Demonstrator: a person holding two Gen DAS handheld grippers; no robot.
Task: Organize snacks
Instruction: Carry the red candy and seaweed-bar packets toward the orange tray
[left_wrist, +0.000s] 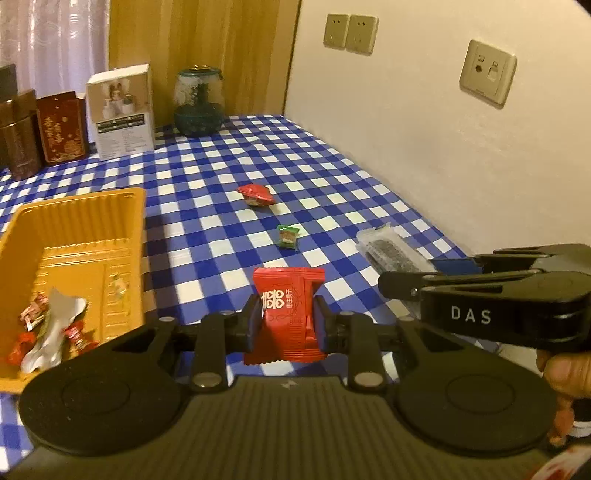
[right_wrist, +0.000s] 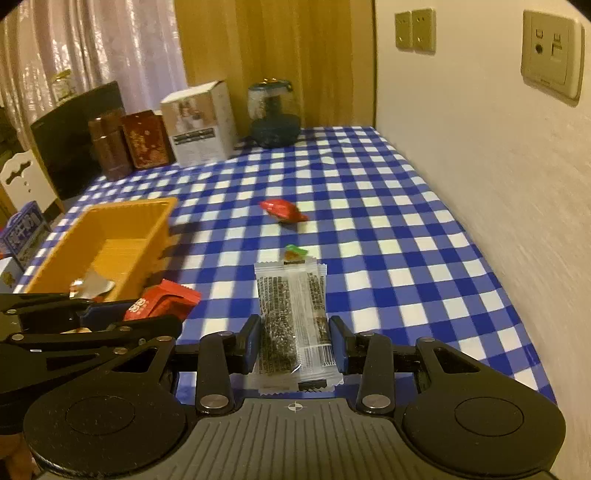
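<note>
Left wrist view: the left tool (left_wrist: 287, 320) pinches a red snack packet (left_wrist: 286, 314) between its blue pads, the packet standing upright and lifted clear of the checked counter (left_wrist: 332, 177). Just right of it, the right tool (left_wrist: 406, 286) reaches in from the side. To the left sits an orange tray (left_wrist: 74, 221) with a few red candies (left_wrist: 35, 314) and a silver wrapper (left_wrist: 55, 332) inside. Beyond the packet lie a small green candy (left_wrist: 288, 236) and, farther off, a red candy (left_wrist: 255, 194), both loose on the cloth.

Right wrist view: the right tool (right_wrist: 293, 341) grips a clear sesame bar packet (right_wrist: 291, 317) by its long sides, also raised off the counter. The left tool (right_wrist: 110, 321) with its red packet shows at the near left, in front of the tray.

At the far edge stand a white box (right_wrist: 201, 123), a dark glass jar (right_wrist: 273, 114), a red box (right_wrist: 146, 142) and brown canisters (right_wrist: 109, 146).
</note>
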